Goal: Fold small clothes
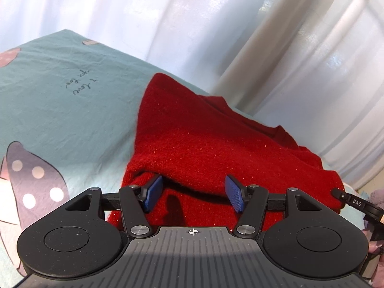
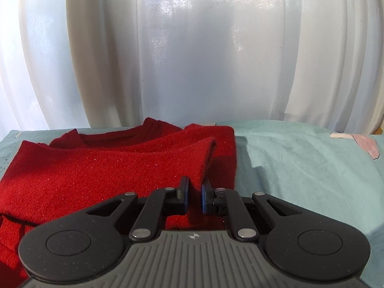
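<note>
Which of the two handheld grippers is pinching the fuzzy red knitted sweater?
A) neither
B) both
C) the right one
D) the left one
C: the right gripper has its jaws nearly shut on a fold of the red knitted sweater, while the left gripper stands wide open above it.

"DAS" in white on a black strap (image 1: 357,202); upside-down handwriting on the teal sheet (image 1: 48,100), unreadable

The bed has a pale green sheet (image 1: 72,120) with dark handwriting and pink printed patches with white dots. A red knitted sweater (image 1: 192,148) lies directly on it, near the far edge by the white curtain (image 2: 192,48). The sweater is partly folded, and one layer rests over another.
</note>
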`<state>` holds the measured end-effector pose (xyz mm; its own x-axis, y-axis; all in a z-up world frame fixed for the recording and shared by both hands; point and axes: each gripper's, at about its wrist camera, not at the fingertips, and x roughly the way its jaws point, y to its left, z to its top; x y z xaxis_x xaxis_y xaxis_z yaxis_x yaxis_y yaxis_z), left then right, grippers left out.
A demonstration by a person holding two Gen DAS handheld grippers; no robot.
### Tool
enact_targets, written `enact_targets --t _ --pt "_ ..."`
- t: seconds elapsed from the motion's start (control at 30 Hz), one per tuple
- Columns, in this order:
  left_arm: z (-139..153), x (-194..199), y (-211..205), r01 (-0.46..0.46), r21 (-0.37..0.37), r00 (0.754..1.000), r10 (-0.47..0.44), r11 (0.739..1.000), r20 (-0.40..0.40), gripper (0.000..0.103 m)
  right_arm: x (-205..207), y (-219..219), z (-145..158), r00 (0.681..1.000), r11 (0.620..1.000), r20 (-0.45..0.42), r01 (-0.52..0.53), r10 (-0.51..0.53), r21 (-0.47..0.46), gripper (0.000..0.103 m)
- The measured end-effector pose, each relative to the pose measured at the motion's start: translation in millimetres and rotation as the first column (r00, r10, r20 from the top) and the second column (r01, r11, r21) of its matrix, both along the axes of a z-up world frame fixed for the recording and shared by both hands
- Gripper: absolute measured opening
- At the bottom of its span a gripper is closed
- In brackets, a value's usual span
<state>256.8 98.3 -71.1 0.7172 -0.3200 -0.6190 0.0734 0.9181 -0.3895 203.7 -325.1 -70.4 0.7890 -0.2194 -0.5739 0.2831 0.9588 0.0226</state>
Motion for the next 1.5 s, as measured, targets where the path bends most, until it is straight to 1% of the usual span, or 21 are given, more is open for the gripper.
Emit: enact_targets --t 0.2,0.33,0.4,0.47,0.53,0.57,0.63,0.67,0.7,0.73,0.83,0.9,0.97,1.03,1.17,1.27,1.33,1.37,1.4,1.43,1.5 --pt "13.6 -11.4 2.0 -0.014 -0.018 1.0 0.014 1.0 0.017 0.064 5.8 -0.3 -10.4 0.999 1.0 -0.036 -0.01 0.01 -0.021 0.01" --pt "30.2 -19.6 2.9 -0.008 -0.079 0.998 0.013 0.997 0.067 0.073 2.2 -4.3 -0.7 0.999 1.0 -0.034 0.027 -0.027 -0.008 0.02" --pt "35.1 -14.0 -3.3 0.01 -0.066 0.996 -0.004 0.998 0.089 0.073 0.7 -8.2 7.0 0.999 0.999 -0.006 0.041 -0.041 0.019 0.023" --pt "35.2 -3.3 -13.4 0.025 -0.04 0.996 -0.021 0.999 0.089 0.073 3.0 -8.4 13.5 1.0 0.999 0.015 0.015 -0.016 0.051 0.031" --pt "30.9 7.6 -26.0 0.048 -0.034 0.996 -0.045 0.998 0.082 0.073 10.7 -4.4 16.1 1.0 0.995 0.01 -0.029 0.029 0.099 0.053" --pt "27.9 12.5 -32.9 0.069 -0.03 0.995 -0.066 0.997 0.077 0.073 14.9 -1.8 15.2 0.999 0.992 0.003 -0.051 0.051 0.118 0.054" --pt "19.8 22.8 -49.2 0.105 0.001 0.993 -0.105 0.995 0.059 0.072 24.2 7.8 9.1 0.997 0.993 -0.022 -0.072 0.075 0.089 0.053" --pt "16.5 27.2 -55.3 0.115 0.019 0.992 -0.116 0.993 0.046 0.071 29.8 11.4 4.2 0.997 0.997 -0.049 -0.065 0.068 0.052 0.048" --pt "11.8 32.7 -62.1 0.126 0.041 0.991 -0.127 0.991 0.03 0.07 36.5 14.7 -3.1 0.995 0.999 -0.081 -0.054 0.054 0.002 0.035" --pt "8.0 38.2 -66.4 0.127 0.057 0.992 -0.128 0.99 0.016 0.07 41.4 16.9 -10.1 0.994 0.998 -0.106 -0.039 0.033 -0.053 0.029" --pt "-4.8 55.0 -73.3 0.104 0.104 0.995 -0.103 0.989 -0.017 0.066 51.7 18.7 -19.1 0.993 0.985 -0.115 -0.041 0.022 -0.17 0.025" --pt "-7.7 59.1 -76.1 0.103 0.143 0.994 -0.107 0.984 0.014 0.065 60.0 16.1 -22.4 0.993 0.976 -0.116 -0.039 0.015 -0.215 0.025" --pt "-6.9 57.5 -78.7 0.116 0.177 0.992 -0.121 0.977 0.021 0.065 64.9 10.1 -22.4 0.994 0.979 -0.104 -0.031 0.01 -0.203 0.025" --pt "-0.7 47.3 -74.1 0.118 0.172 0.992 -0.125 0.978 0.031 0.067 61.9 5.2 -15.8 0.996 0.987 -0.09 -0.029 0.015 -0.158 0.026" --pt "16.0 31.5 -64.4 0.097 0.156 0.989 -0.113 0.983 0.099 0.074 35.7 3.5 3.2 1.0 0.995 0.021 -0.005 0.007 -0.101 0.031" --pt "20.5 38.3 -64.9 0.086 0.137 0.987 -0.103 0.987 0.12 0.079 25.2 12.8 12.7 0.996 0.998 0.073 -0.053 0.056 -0.04 0.032" --pt "12.1 50.1 -70.7 0.091 0.151 0.992 -0.103 0.984 0.078 0.077 29.4 25.6 9.3 0.992 0.993 0.045 -0.122 0.122 0.0 0.03" --pt "5.5 55.2 -73.0 0.099 0.155 0.993 -0.107 0.983 0.048 0.075 34.8 31.6 4.0 0.99 0.99 0.003 -0.141 0.141 0.005 0.026" --pt "-2.5 61.4 -75.0 0.106 0.16 0.994 -0.108 0.981 -0.002 0.069 41.5 37.4 -3.8 0.987 0.989 -0.054 -0.149 0.15 0.006 0.018" --pt "-7.8 65.3 -76.6 0.108 0.172 0.994 -0.105 0.979 -0.028 0.068 47.7 41.8 -14.4 0.984 0.989 -0.104 -0.147 0.146 0.003 0.018" --pt "-10.5 68.2 -83.8 0.123 0.242 0.992 -0.127 0.963 -0.001 0.069 53.6 47.2 -21.5 0.984 0.986 -0.099 -0.154 0.148 -0.061 0.018"
